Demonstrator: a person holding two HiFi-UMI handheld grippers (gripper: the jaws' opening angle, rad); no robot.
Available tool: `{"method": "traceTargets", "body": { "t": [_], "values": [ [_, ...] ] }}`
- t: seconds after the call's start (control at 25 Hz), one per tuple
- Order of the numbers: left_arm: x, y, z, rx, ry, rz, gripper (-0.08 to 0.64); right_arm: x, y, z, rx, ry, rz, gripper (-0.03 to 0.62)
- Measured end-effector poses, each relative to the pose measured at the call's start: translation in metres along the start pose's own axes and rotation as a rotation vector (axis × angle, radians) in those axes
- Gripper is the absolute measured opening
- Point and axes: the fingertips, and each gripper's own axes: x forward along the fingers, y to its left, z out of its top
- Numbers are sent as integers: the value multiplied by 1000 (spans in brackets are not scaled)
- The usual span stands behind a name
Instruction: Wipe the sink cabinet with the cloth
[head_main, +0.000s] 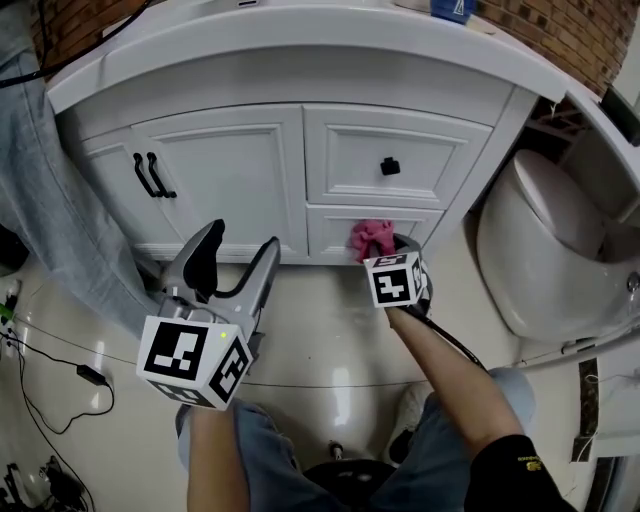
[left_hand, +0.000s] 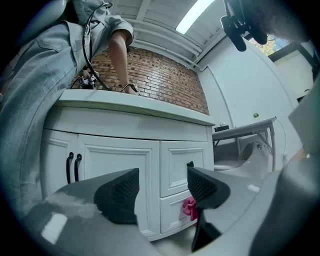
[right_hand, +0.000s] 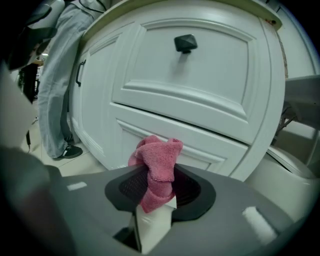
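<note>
Cloth of pink terry (right_hand: 158, 159) pinched in right claw (right_hand: 160, 184), left claw (left_hand: 162, 189) spread empty; press flat across white lower cabinet drawer (right_hand: 205, 144).

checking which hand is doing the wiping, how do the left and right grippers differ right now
The left gripper has its jaws apart with nothing between them; the right gripper is shut on the pink cloth. The left gripper hangs over the floor, back from the cabinet; the right gripper is close in, holding the cloth by the lower drawer. Both point toward the cabinet.
</note>
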Motion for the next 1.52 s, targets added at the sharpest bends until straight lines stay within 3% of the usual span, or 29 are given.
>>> {"method": "traceTargets", "body": {
  "t": [0.2,0.36,0.48,0.52,0.64,0.84,0.92,1.04,1.24,1.4,1.52],
  "values": [
    [4,-8,0,11,5,-17,305,-3,-66,-35,67,76,-118,133],
    [3,-4,-2,10,6,-7,305,-20,-145,-64,120,143,-309,133],
    [3,-1,-3,13,9,-3,305,-34,-189,-93,230,194,-412,133],
    [4,0,-3,15,8,-2,305,-34,-189,-100,280,199,-396,133],
    [5,0,-2,19,9,0,305,-9,-135,-92,384,128,-158,133],
    [9,-8,-5,26,19,-8,305,13,-7,-75,273,100,182,133],
    [9,-10,-4,32,22,-7,305,19,40,-66,204,85,272,133],
    [9,-12,-5,39,32,-4,305,31,78,-52,112,61,276,133],
    [3,-12,-6,40,44,16,305,55,130,-25,106,31,311,133],
    [-3,-5,-9,48,58,26,305,72,129,-10,74,5,280,133],
    [-7,9,-12,51,66,41,305,78,106,-20,-3,1,194,132]
  ]
}}
